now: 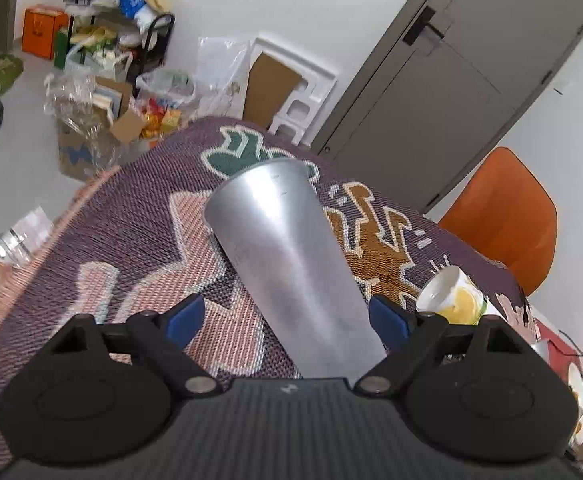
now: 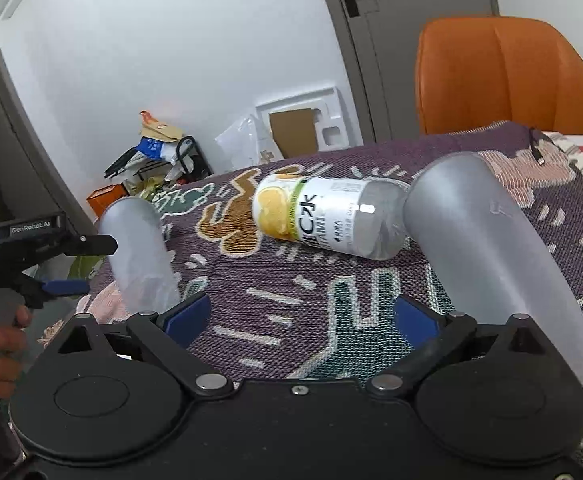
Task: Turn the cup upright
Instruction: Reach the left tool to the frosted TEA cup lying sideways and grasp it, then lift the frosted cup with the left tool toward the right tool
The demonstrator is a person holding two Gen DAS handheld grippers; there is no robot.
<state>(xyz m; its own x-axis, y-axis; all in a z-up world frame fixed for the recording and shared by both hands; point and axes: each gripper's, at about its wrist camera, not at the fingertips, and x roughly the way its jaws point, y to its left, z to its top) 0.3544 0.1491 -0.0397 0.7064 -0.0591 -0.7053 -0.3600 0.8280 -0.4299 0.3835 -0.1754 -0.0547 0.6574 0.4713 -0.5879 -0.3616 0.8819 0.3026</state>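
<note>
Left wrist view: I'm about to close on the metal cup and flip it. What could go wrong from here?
1. The left gripper is open with the metal cup off-centre between its pads; closing may shove it sideways.
2. The cup's smooth, tapered wall could slip in the grip during the turn.
3. The bottle lies on its side close by on the woven cloth; a wide swing could knock it rolling.

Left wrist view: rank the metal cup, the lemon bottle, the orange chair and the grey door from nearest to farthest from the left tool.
1. Metal cup: between the open fingers of the left tool, lying on the patterned cloth.
2. Lemon bottle: just right of the tool, on its side.
3. Orange chair: beyond the table's right edge.
4. Grey door: in the back wall.
</note>
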